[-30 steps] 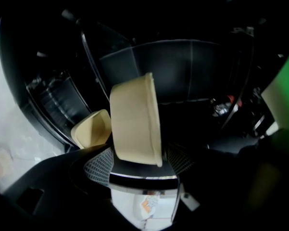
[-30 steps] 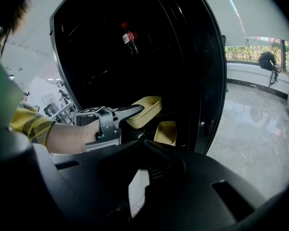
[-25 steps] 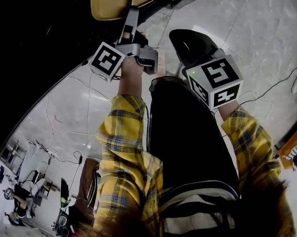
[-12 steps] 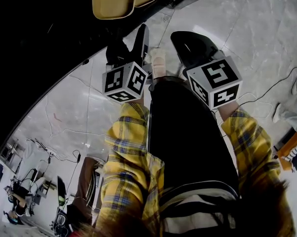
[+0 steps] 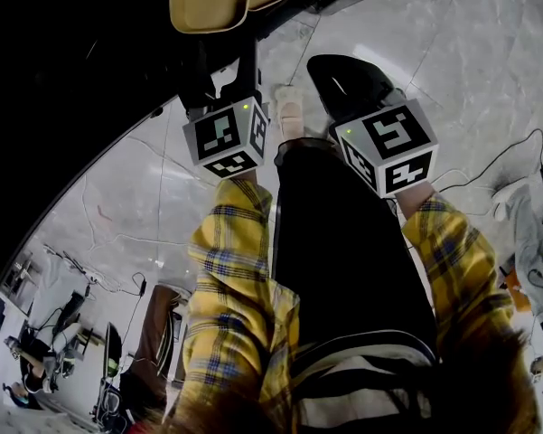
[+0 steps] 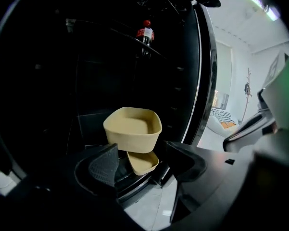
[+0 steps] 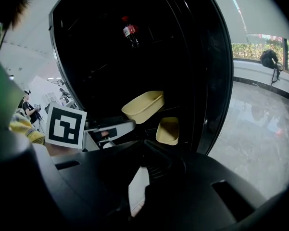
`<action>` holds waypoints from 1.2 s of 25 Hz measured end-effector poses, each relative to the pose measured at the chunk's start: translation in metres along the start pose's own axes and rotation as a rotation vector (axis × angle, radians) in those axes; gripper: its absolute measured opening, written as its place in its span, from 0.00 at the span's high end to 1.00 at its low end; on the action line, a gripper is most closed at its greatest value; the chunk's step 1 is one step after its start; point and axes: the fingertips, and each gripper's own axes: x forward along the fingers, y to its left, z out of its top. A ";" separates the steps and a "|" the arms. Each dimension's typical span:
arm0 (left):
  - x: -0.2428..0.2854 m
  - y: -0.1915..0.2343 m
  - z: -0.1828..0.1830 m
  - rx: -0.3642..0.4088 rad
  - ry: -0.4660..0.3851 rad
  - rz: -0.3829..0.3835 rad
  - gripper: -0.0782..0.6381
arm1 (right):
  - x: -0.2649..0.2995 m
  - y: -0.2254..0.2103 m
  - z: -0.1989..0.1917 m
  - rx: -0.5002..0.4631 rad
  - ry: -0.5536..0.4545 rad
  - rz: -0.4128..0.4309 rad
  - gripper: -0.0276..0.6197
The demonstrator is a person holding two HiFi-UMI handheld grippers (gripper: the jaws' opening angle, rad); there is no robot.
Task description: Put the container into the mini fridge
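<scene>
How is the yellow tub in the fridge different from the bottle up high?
The container is wide, low and pale yellow, with an open top. The bottle is thin, tall and dark, with a red cap and label. The container sits low down near the front, while the bottle is much higher up. Both are inside the mini fridge.

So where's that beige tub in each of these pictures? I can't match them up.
Head view: the container sits at the top edge, left of centre.
Left gripper view: the container is at the centre, just beyond the jaws.
Right gripper view: the container is at the centre.
Shared landmark: the red-capped bottle shows high above it in both gripper views; the head view doesn't show it.
</scene>
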 end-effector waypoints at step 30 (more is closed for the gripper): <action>0.039 -0.016 0.022 0.057 0.038 -0.066 0.51 | -0.007 -0.003 -0.009 0.029 -0.015 -0.008 0.91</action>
